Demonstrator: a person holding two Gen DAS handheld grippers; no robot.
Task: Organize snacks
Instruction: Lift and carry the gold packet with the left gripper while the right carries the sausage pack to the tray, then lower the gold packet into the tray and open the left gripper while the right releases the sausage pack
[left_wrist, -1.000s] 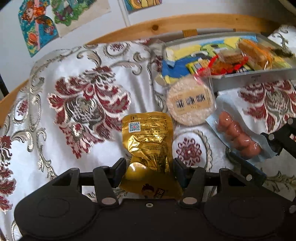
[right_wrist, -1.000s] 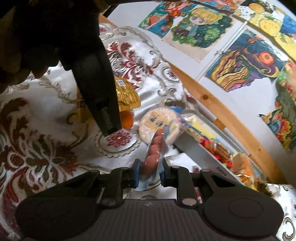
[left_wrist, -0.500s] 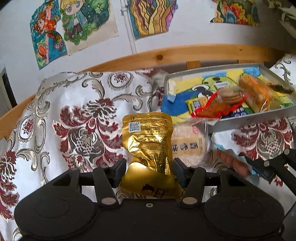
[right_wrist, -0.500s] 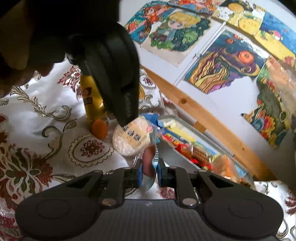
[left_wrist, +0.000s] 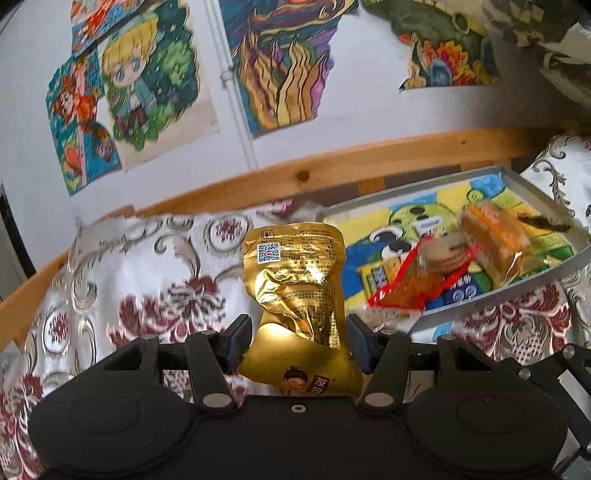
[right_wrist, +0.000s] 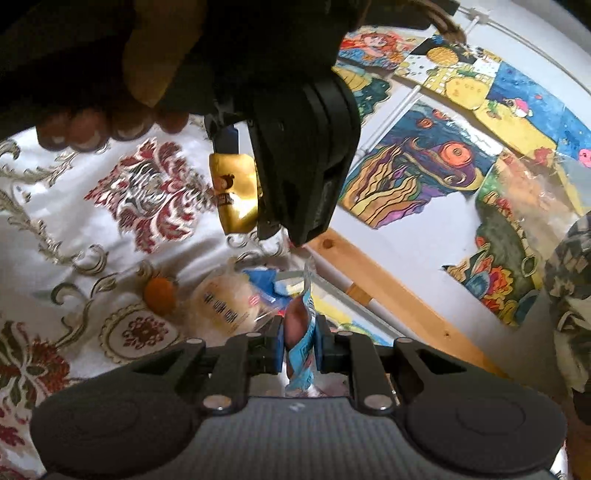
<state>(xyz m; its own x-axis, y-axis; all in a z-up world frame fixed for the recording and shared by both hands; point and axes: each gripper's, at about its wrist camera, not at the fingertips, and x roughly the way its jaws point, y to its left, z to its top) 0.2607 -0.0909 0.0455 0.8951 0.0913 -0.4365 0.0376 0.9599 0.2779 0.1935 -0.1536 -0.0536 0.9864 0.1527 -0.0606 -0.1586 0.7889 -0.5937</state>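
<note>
A crumpled gold foil snack pouch (left_wrist: 297, 295), printed with a QR code near its top edge and a cartoon face near its bottom, is pinched at its lower half between the fingers of the left gripper (left_wrist: 298, 341) and is held upright above the patterned cloth (left_wrist: 147, 280). In the right wrist view the same pouch (right_wrist: 234, 195) is seen from the side, raised clear of the cloth, with a hand (right_wrist: 110, 122) wrapped around the left gripper's body. A clear and blue sausage packet (right_wrist: 301, 332), with a reddish-brown sausage visible inside, is clamped edge-on between the closed-in fingers of the right gripper (right_wrist: 299, 349).

A shallow grey tray (left_wrist: 554, 266) with a colourful cartoon lining is seen lying on the cloth to the right of the pouch. In it are held a red-edged clear packet (left_wrist: 410, 291), a round biscuit pack (left_wrist: 445, 253) and an orange wrapped cake (left_wrist: 495, 240); these are blurred.

On the cloth just beside the tray, a round rice cracker pack (right_wrist: 225, 306) with a barcode label is seen, and a small orange ball (right_wrist: 159, 291) lies near it. A wooden rail (left_wrist: 332, 166) runs behind the cloth, and painted pictures (left_wrist: 140, 96) are fixed to the white wall. Much of the right wrist view is blocked by the left gripper's dark body.
</note>
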